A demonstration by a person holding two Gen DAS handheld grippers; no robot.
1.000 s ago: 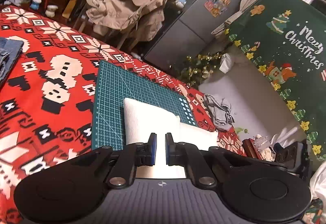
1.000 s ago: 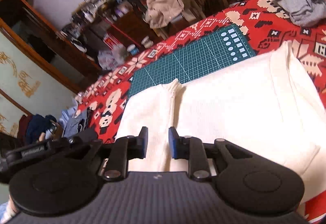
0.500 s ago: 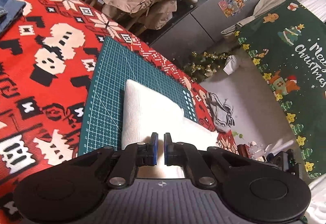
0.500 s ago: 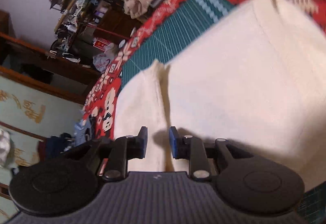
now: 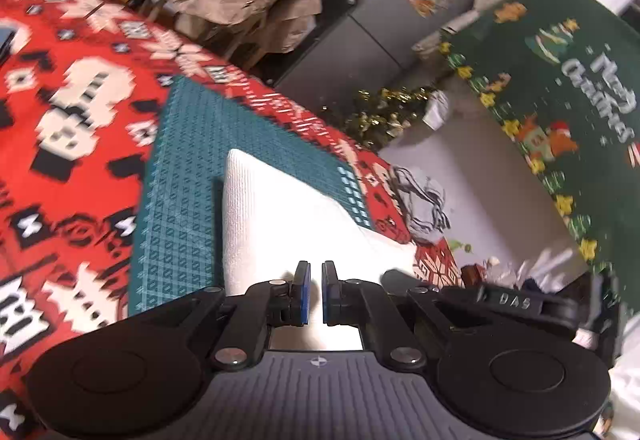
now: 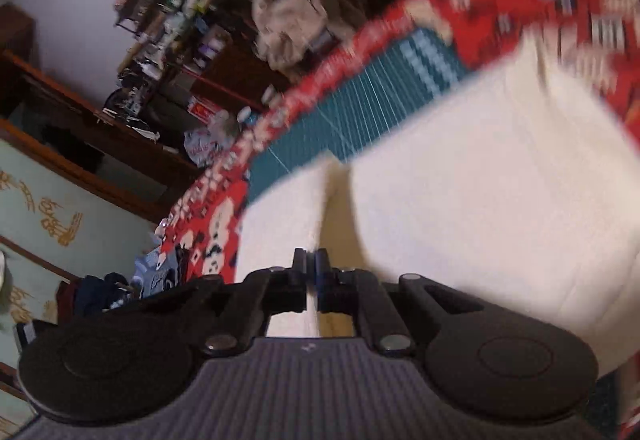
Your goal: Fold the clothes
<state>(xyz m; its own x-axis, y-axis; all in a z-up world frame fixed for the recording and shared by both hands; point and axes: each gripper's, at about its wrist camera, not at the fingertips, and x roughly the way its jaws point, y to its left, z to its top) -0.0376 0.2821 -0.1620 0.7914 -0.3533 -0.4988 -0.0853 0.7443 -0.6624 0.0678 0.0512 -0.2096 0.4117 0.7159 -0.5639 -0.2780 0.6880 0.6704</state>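
Looking low in the middle of both frames, I see my right gripper [image 6: 311, 276] has just snapped closed on the white garment [image 6: 480, 192] lying over the green mat [image 5: 188, 200], joining my left gripper [image 5: 315, 290], also closed, so I can fold now.

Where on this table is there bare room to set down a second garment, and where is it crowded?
Free: the green cutting mat left of the white garment, and the red patterned cloth beyond the mat's left edge. Crowded: the far right corner, where a grey garment lies bunched beside the white one.
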